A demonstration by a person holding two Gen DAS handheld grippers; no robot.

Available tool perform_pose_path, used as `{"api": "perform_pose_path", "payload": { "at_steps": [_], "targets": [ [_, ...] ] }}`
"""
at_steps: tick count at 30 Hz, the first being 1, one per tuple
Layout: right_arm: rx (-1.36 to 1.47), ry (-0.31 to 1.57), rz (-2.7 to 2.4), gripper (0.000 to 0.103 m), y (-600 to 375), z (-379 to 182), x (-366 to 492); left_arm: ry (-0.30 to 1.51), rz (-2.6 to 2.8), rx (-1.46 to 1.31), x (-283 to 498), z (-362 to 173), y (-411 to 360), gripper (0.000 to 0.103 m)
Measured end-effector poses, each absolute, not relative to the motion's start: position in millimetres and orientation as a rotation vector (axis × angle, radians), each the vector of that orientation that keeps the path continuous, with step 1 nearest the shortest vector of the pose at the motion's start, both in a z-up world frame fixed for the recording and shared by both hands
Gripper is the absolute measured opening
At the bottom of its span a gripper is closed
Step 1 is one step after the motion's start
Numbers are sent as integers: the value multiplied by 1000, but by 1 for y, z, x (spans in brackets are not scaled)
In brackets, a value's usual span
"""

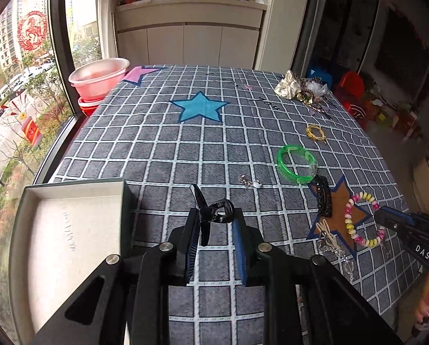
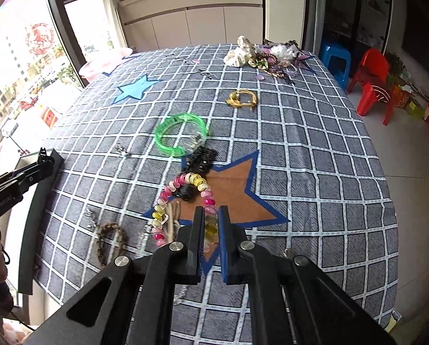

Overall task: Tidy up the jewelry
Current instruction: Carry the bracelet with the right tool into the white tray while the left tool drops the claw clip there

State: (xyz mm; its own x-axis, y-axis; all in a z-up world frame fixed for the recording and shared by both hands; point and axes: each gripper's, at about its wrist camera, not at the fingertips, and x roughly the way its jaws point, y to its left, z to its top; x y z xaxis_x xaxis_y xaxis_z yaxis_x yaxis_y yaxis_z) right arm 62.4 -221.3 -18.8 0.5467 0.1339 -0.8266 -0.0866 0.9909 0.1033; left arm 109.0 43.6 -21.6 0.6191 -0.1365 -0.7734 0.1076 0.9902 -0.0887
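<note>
My left gripper [image 1: 215, 215] is shut on a black claw hair clip [image 1: 211, 215] and holds it above the checked cloth, just right of the open grey box [image 1: 70, 230]. My right gripper [image 2: 211, 215] is shut on the pink and yellow spiral bracelet [image 2: 182, 201], which lies on the brown star. A black sequined barrette [image 2: 198, 162], a green bangle [image 2: 181, 138] and a gold ring of cord [image 2: 243, 97] lie beyond it. The right gripper shows in the left wrist view [image 1: 386, 215] beside the bracelet [image 1: 361, 221].
A heap of scrunchies and trinkets [image 2: 266, 54] sits at the table's far right. Small charms [image 1: 248, 182], a braided band [image 2: 109, 238] and thin hair ties [image 2: 172, 215] lie near. Pink bowls [image 1: 99, 77] stand at the far left by the window. Red chairs [image 2: 372, 83] stand right.
</note>
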Motion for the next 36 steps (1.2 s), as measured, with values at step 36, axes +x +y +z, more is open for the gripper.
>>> {"api": "perform_pose_path", "payload": {
  "at_steps": [36],
  "targets": [
    [-167,1119,601,9,116,-61,153,999,202,-76,117,-88,227,31]
  ]
}}
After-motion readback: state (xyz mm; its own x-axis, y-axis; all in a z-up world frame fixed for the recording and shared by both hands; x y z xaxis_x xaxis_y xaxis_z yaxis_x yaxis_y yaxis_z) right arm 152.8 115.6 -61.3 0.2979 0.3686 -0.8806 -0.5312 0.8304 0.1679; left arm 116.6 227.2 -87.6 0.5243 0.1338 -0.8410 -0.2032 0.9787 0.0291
